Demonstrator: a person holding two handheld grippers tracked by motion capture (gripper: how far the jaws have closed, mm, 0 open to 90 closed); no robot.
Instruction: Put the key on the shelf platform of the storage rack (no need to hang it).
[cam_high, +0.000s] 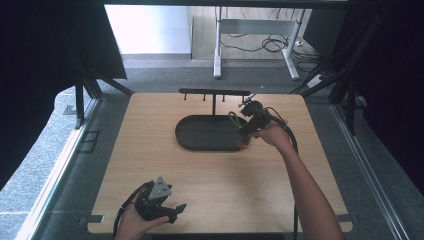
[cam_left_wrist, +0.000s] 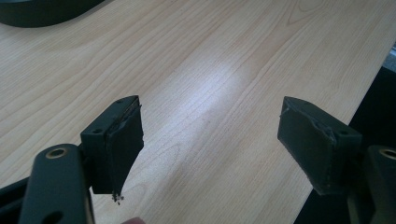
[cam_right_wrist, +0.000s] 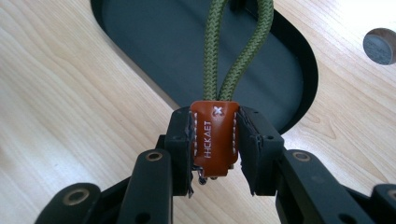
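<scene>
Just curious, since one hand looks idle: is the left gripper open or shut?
Open. The left gripper has its jaws wide apart, with bare wooden table showing between them.

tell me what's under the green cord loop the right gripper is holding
Under the green cord loop lies the dark oval tray, which rests on the wooden table. The right gripper clamps its brown leather tab. The tab hides the cord's ends.

High view: overhead, facing forward and down on the whole pale wooden worktop (cam_high: 210, 175). Left gripper view: close, low over bare wood. Right gripper view: very close above the black oval metal tray (cam_right_wrist: 154, 42), shared with high view (cam_high: 200, 135).
</scene>
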